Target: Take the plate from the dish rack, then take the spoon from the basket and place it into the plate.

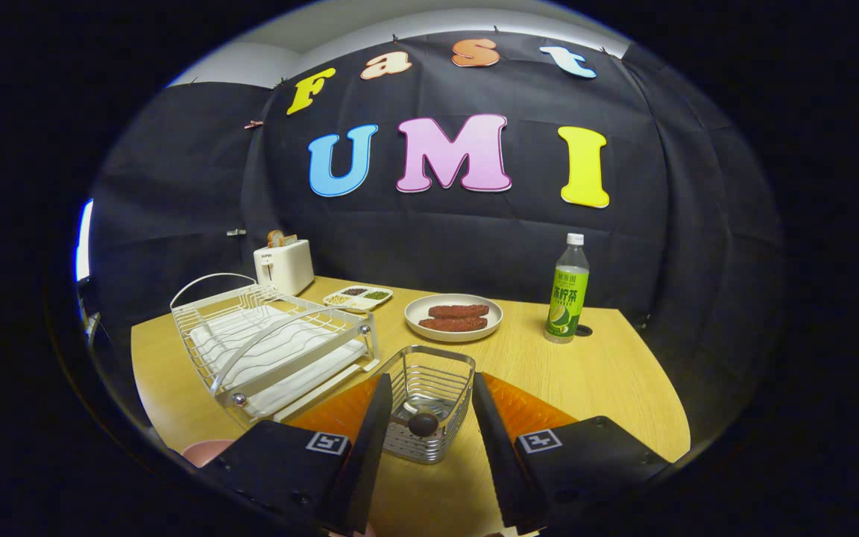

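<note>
Pink plate [206, 451] mostly hidden behind the claw [427, 425].

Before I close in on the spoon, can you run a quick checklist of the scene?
1. Hand-held gripper open, fingers either side of the wire mesh basket: ok.
2. Spoon's dark round handle end showing in the basket, between the fingers: ok.
3. White wire dish rack holds no plate: ok.
4. Pink plate edge beside the left finger; its exact position: cannot tell.
5. Green tea bottle and white plate of red food well beyond the basket: ok.
</note>
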Demonstrator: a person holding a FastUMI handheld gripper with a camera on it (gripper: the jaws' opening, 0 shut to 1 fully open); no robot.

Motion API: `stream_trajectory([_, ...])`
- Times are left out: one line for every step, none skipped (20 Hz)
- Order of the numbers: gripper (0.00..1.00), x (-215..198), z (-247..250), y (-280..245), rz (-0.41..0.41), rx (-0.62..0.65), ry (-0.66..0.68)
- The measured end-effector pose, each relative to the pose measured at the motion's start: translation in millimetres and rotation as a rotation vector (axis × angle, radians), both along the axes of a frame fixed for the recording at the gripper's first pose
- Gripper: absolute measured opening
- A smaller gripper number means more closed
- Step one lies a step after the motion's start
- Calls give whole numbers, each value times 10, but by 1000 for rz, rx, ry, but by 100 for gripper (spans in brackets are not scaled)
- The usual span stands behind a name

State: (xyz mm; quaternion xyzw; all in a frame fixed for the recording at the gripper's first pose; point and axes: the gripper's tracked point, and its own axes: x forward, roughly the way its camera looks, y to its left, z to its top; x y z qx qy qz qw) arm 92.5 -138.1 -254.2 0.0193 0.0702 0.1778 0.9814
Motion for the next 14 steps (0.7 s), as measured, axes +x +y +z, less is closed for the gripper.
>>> stream_trajectory([67,-5,5,25,4,-10,-24])
stream_trajectory([67,-12,-4,51,15,-22,-38])
stream_trajectory([67,-12,-62,108,35,-35,-35])
stream_trajectory([67,-10,-56,121,43,-35,-45])
stream_trajectory([60,21,-22,123,34,-36,-58])
stream_trajectory([53,54,-23,135,31,-41,-58])
stream_trajectory([42,40,-21,149,37,-41,-52])
stream_trajectory([41,35,-47,175,42,-43,-43])
stream_trajectory([40,29,-57,192,33,-48,-41])
stream_trajectory([38,67,-70,144,23,-51,-40])
stream_trajectory([21,57,-49,146,22,-41,-30])
stream_trajectory([21,70,-47,158,24,-22,-15])
stream_trajectory([20,105,-108,193,11,-20,3])
stream_trajectory([19,94,-68,189,13,-3,11])
